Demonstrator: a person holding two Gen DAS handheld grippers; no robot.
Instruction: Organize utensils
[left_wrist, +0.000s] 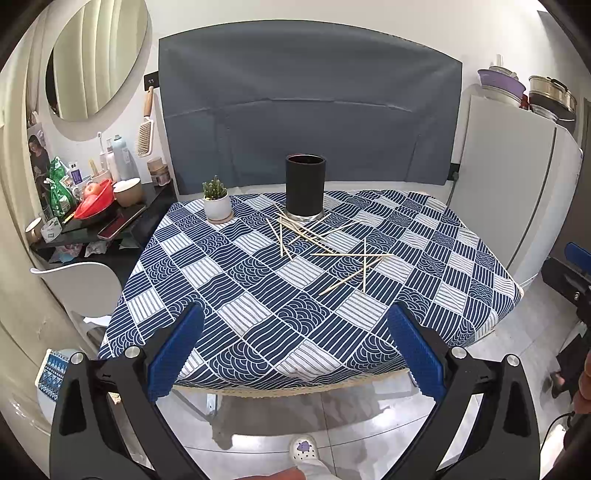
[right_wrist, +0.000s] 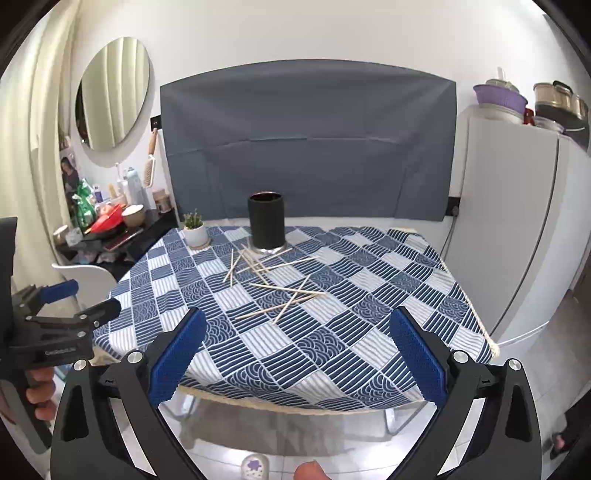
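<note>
Item: thin wooden sticks (left_wrist: 325, 243), loosely crossed mid-surface, some touching the base of a black cylindrical holder (left_wrist: 305, 187); its inside is too dark to read. Surface (left_wrist: 236, 295): blue-white patterned cloth, near edge cut off by my left gripper (left_wrist: 295, 350) and right gripper (right_wrist: 297, 354), both spread apart, holding nothing. Small potted cactus (left_wrist: 216, 201) far left.

Near half of tablecloth (left_wrist: 258, 325) bare; black holder (left_wrist: 305, 186), potted cactus (left_wrist: 217, 202) stand at far side.
</note>
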